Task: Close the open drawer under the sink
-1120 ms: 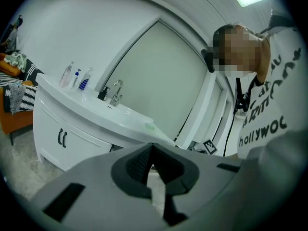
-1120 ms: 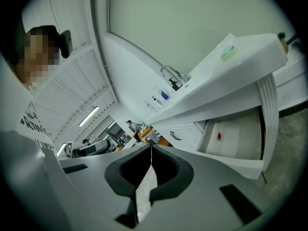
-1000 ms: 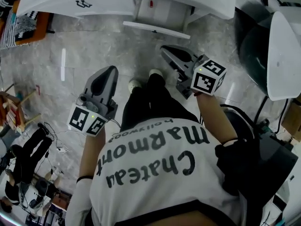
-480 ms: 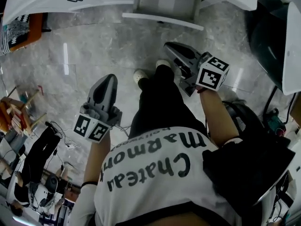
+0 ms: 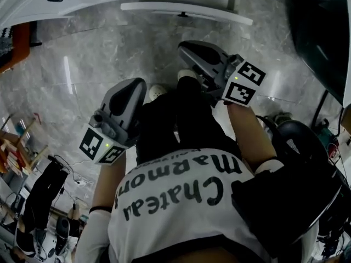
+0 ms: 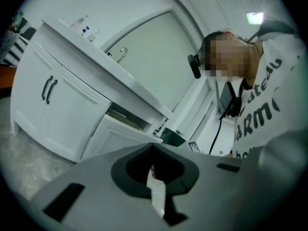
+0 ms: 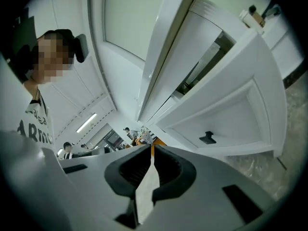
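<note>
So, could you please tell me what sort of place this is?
Probably a bathroom mock-up inside a larger hall: a white vanity cabinet with a tap, its drawer pulled open, on a marble-look floor, with other people under strip lights beyond.

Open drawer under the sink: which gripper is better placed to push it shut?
Right, likely. The right gripper is nearer the drawer front in the head view, and its own view faces the drawer handle. The left gripper hangs farther back.
</note>
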`<state>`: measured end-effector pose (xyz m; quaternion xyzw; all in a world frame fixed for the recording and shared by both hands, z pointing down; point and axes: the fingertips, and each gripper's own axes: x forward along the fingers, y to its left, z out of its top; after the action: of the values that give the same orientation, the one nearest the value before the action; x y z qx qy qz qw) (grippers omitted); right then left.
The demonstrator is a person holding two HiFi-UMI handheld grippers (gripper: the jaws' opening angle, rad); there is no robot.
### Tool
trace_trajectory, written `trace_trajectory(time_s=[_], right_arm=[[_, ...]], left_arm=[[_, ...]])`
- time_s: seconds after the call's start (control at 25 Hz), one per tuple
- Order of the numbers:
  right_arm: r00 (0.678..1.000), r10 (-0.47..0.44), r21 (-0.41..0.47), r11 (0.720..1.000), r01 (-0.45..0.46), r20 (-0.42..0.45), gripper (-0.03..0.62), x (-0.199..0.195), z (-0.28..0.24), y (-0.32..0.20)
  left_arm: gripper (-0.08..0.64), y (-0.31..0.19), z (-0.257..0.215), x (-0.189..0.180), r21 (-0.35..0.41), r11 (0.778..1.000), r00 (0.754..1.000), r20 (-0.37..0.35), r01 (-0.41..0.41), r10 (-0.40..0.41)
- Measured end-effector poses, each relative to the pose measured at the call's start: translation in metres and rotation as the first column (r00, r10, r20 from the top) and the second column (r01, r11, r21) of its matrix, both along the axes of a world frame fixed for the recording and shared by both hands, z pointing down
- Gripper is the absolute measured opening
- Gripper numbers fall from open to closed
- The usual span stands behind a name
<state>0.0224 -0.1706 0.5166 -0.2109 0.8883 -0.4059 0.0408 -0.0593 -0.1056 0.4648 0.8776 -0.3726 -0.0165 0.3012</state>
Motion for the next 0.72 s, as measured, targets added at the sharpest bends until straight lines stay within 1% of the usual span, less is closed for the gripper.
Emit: trace_trajectory(time_s=[0.08,0.16,0.24,0.32,0.4,0.52,0.64,0.72], right_arm=[[1.000,-0.003,0.046,0.999,0.003,-0.007,0.011,-0.002,0.009,-0.003],[1.000,-0.002,0.090,0.996,0.002,-0.010,0.011,-0.003,0.015,-0.007],[1.000,0.001,0.139,0.990,0.001,-0.012,0.011,-0.004,0.023,-0.012],[1.000,0.006,0.196,0.981,-0.003,-0.016,0.011,-0.004,0.034,-0.019],[1.000,0.020,0.247,0.969,-0.017,-0.010,0.011,-0.001,0.043,-0.025],[0.998,0.048,0.310,0.949,-0.054,0.027,0.011,0.006,0.047,-0.028],[0.995,0.059,0.382,0.920,-0.085,0.079,0.011,0.010,0.048,-0.031],[0.992,0.062,0.419,0.903,-0.101,0.106,0.011,0.010,0.049,-0.029]], left_arm=[[0.008,-0.010,0.009,0.010,0.053,0.997,0.999,-0.006,-0.050,0.050],[0.008,-0.019,0.019,0.015,0.106,0.991,0.997,-0.007,-0.081,0.082],[0.008,-0.027,0.036,0.013,0.158,0.982,0.994,0.019,-0.106,0.105],[0.008,-0.039,0.052,0.011,0.218,0.969,0.993,0.023,-0.120,0.118],[0.008,-0.048,0.064,0.014,0.277,0.950,0.989,0.017,-0.143,0.144],[0.008,-0.058,0.079,0.017,0.357,0.914,0.981,0.037,-0.191,0.190],[0.008,-0.068,0.087,0.015,0.442,0.879,0.983,0.039,-0.180,0.182],[0.008,-0.065,0.092,0.013,0.477,0.862,0.985,0.049,-0.171,0.168]])
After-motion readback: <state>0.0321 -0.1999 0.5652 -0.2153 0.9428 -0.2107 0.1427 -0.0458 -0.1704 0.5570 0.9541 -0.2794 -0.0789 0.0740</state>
